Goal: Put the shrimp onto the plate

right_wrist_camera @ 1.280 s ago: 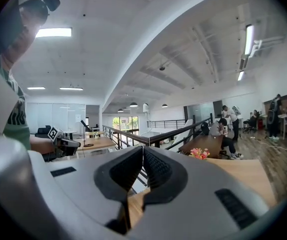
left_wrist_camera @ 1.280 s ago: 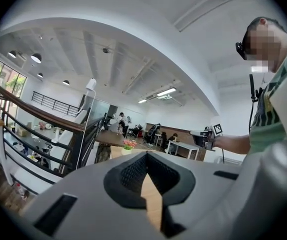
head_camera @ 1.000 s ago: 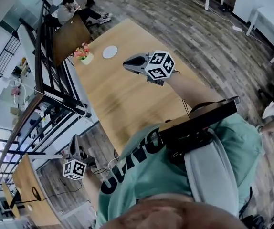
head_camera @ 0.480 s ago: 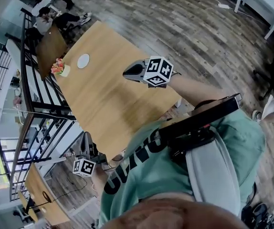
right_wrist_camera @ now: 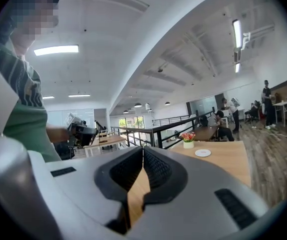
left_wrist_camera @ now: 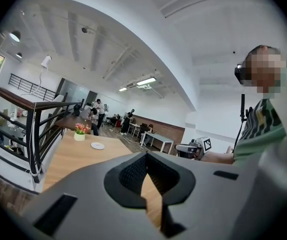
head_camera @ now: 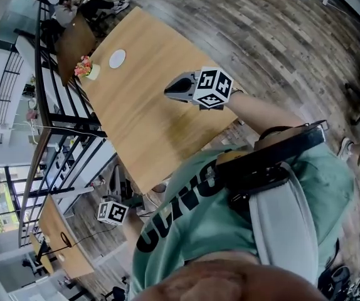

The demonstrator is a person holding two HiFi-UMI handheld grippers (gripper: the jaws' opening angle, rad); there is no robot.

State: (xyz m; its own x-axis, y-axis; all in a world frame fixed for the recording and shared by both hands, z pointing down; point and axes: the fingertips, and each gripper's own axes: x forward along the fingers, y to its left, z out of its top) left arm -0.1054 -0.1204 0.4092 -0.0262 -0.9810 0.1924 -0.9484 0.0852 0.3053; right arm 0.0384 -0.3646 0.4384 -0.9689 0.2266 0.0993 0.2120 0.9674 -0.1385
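While left gripper and right gripper have jaws together, one plate lies near one flowerpot.

The long wooden table stands on a wood floor. A small white plate lies on it. A pot of flowers stands just beside the plate, by the table's edge.

Smooth matt pale wood on table; smooth white plate; weathered grey plank floor; dark metal railing.
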